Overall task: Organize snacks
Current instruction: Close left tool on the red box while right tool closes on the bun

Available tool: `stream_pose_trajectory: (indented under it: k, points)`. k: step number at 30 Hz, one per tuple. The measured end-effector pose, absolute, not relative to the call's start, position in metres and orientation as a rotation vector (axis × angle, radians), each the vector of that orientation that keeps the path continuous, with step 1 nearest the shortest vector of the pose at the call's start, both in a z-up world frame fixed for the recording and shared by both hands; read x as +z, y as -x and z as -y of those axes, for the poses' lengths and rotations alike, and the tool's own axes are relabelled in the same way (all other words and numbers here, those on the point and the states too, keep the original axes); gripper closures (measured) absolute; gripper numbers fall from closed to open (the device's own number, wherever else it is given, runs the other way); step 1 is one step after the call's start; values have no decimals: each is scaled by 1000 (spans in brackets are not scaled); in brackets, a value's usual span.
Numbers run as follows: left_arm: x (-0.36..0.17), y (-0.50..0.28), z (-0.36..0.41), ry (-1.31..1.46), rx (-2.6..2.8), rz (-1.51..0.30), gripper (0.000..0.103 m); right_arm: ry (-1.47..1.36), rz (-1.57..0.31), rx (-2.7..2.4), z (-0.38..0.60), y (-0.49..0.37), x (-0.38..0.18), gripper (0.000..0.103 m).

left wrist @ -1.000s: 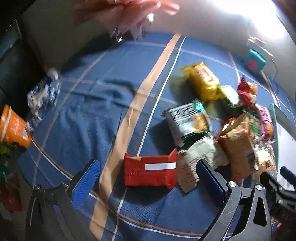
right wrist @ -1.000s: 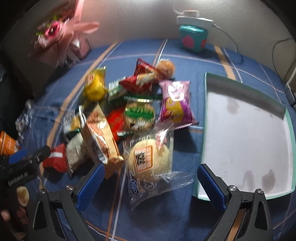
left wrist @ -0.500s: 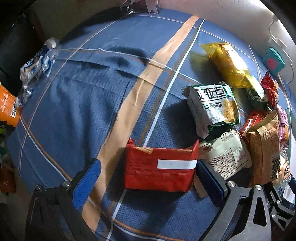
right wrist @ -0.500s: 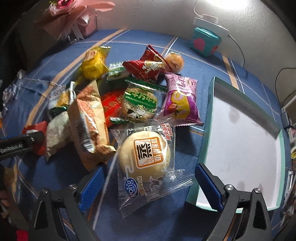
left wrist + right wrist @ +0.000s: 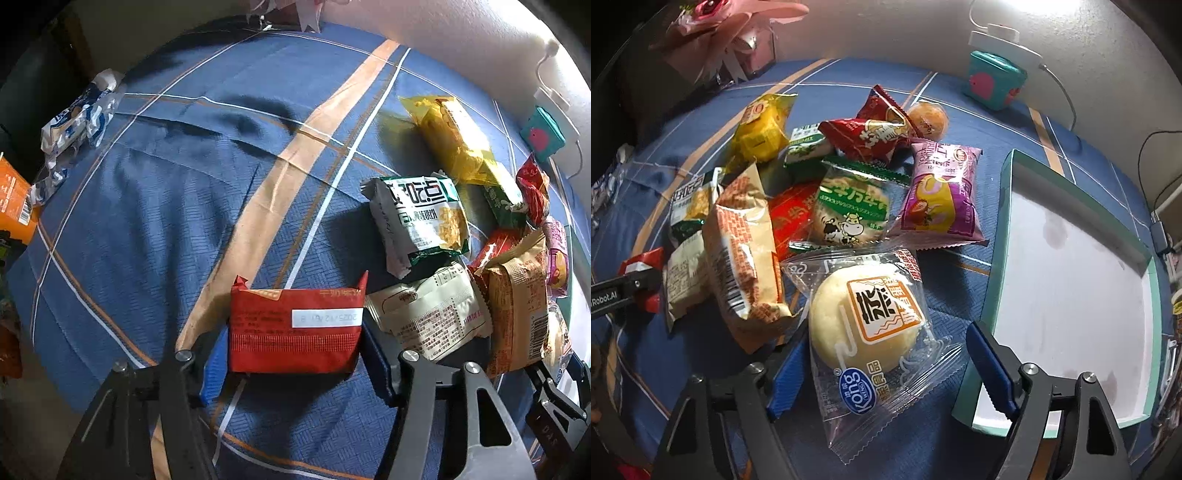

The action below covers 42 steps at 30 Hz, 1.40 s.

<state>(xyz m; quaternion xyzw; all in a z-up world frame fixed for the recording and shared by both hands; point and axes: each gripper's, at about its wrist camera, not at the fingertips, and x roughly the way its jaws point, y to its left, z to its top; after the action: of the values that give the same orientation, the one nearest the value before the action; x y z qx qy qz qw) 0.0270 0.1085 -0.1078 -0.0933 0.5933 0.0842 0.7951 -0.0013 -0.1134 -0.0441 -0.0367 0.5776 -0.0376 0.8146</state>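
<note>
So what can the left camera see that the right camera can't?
Only the left wrist view shows the orange box at the table's edge and the whole face of the red packet, which sits between the left gripper fingers as its jaws have just been closing.

Only the right wrist view shows the white tray, the clear-wrapped round bun between the right gripper fingers, whose jaws have also been closing, and the purple packet.

Both show the yellow packet, the tan packet and the teal box.
</note>
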Motion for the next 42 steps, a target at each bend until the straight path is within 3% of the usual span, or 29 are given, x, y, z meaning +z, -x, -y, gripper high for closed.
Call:
stream_pose_trajectory:
  k: [9,10,11,25,42]
  points:
    - [-73,-11,-102,202,183,-1239,38,0,-1208,-85,125,-4,-41,30]
    - [-68,-8,-101,201,183,-1233,38,-6,-1196,-86,127,-3,-40,32]
    - [-65,-8,-101,199,182,-1228,38,-19,-1192,-85,129,-3,-39,44]
    - [-12,-29,-34,150,109,-1175,38,-198,-1188,-66,151,-6,-43,48]
    - [-17,-64,13,138,22,-1171,38,-402,-1182,-32,179,-3,-33,49]
